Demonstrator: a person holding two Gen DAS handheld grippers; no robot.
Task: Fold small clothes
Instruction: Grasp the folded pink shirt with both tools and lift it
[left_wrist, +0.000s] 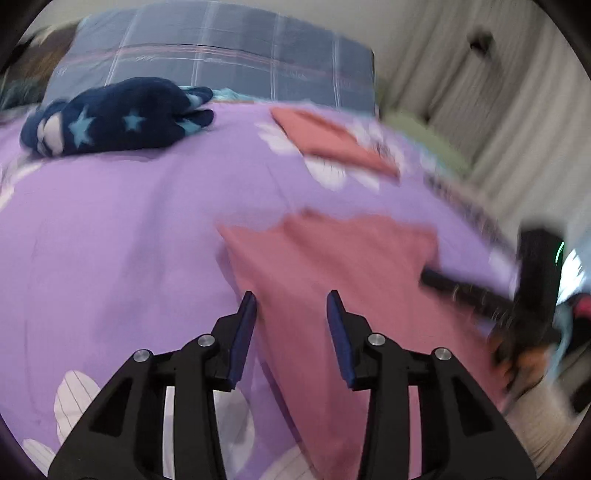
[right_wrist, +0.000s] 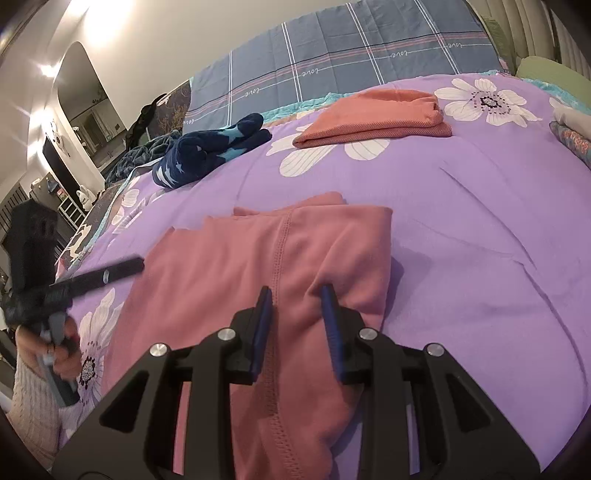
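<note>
Pink garment (right_wrist: 229, 280): soft matt knit cloth, raised stitched seam. Purple bedspread (right_wrist: 461, 229): smooth matt woven cloth, printed flowers. Navy star garment (right_wrist: 207, 155): fuzzy fleece. Folded coral garment (right_wrist: 376, 118): fine ribbed knit. Right gripper (right_wrist: 295, 291): matt black plastic, shiny metal bolts, blue matt pads (right_wrist: 260, 332).

Purple bedspread (right_wrist: 461, 221) with white flower print covers the bed. Blue checked quilt (right_wrist: 332, 48) bunched along its far edge. Green pillow (right_wrist: 546, 72) at far right corner. Arched mirror (right_wrist: 86, 107) on left wall. Pale curtain (left_wrist: 480, 92) beyond the bed.
</note>
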